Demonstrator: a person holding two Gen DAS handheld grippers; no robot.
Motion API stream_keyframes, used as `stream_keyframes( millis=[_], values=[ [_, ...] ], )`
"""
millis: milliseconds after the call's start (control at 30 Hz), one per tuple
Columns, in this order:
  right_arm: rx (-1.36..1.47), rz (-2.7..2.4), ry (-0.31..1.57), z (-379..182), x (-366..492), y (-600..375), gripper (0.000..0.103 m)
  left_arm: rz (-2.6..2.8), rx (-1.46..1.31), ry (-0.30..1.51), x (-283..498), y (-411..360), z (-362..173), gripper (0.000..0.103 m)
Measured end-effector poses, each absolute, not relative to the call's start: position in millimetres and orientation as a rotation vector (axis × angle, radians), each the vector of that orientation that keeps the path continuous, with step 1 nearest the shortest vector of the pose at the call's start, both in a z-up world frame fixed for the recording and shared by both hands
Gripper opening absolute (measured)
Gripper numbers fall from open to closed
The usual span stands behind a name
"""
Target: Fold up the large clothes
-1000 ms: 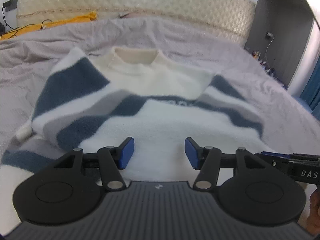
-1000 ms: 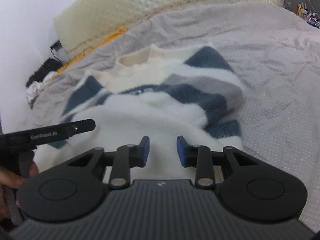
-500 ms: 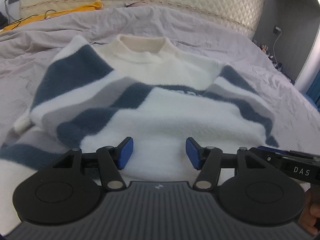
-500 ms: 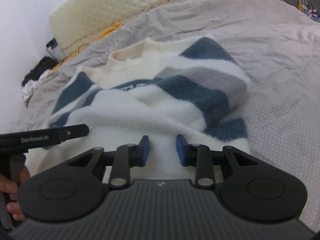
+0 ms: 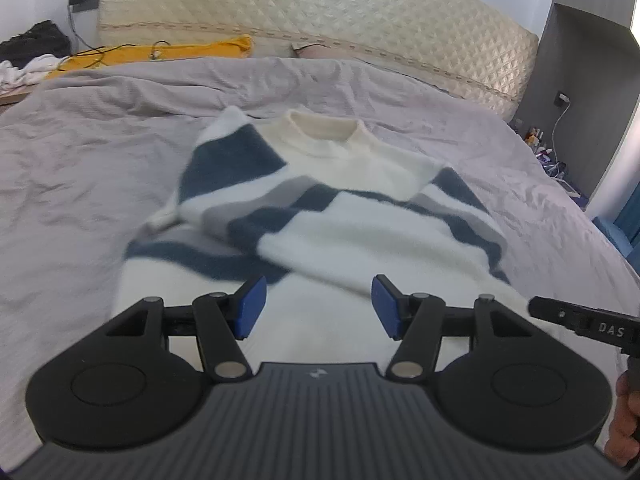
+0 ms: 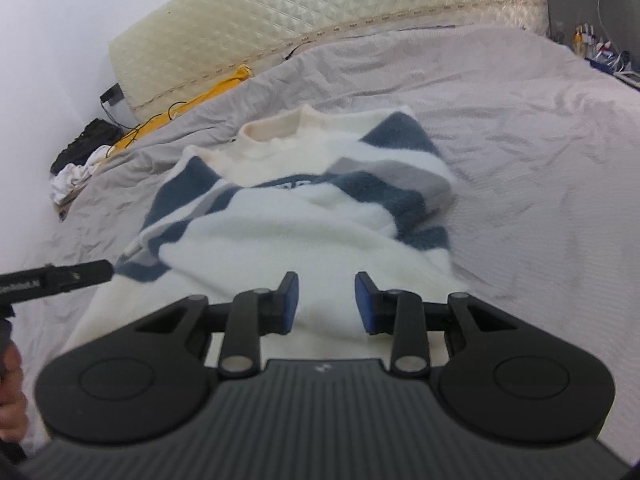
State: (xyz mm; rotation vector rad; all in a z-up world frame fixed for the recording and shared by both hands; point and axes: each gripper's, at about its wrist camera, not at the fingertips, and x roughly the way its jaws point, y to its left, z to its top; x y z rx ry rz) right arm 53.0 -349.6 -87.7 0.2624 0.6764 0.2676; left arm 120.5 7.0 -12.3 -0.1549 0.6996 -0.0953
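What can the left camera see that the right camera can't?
Only the left wrist view shows the pink pillow by the headboard, the tall grey cabinet, and the open left gripper up close.

Only the right wrist view shows the open right gripper up close.

Both show the striped sweater with its sleeves folded in, lying on the grey bedspread, the quilted headboard, the yellow cloth and the clothes pile.

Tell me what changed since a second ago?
Both grippers pulled back from the sweater: it looks smaller and farther away. The left gripper and right gripper stayed open, holding nothing. The sweater stayed on the bed, sleeves folded in.
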Motion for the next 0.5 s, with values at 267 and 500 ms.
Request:
stream_keyframes(
  millis=[267, 500],
  values=[
    [0.365, 0.155, 0.821, -97.3, 4.0, -382.9, 0.036, -0.018, -0.233, 0.800, 49.7, 50.2, -2.9, 0.064],
    [0.602, 0.037, 0.881, -116.6, -9.4, -419.3, 0.069, 0.123, -0.508, 0.874, 31.5, 114.6, -11.8, 0.065]
  ],
)
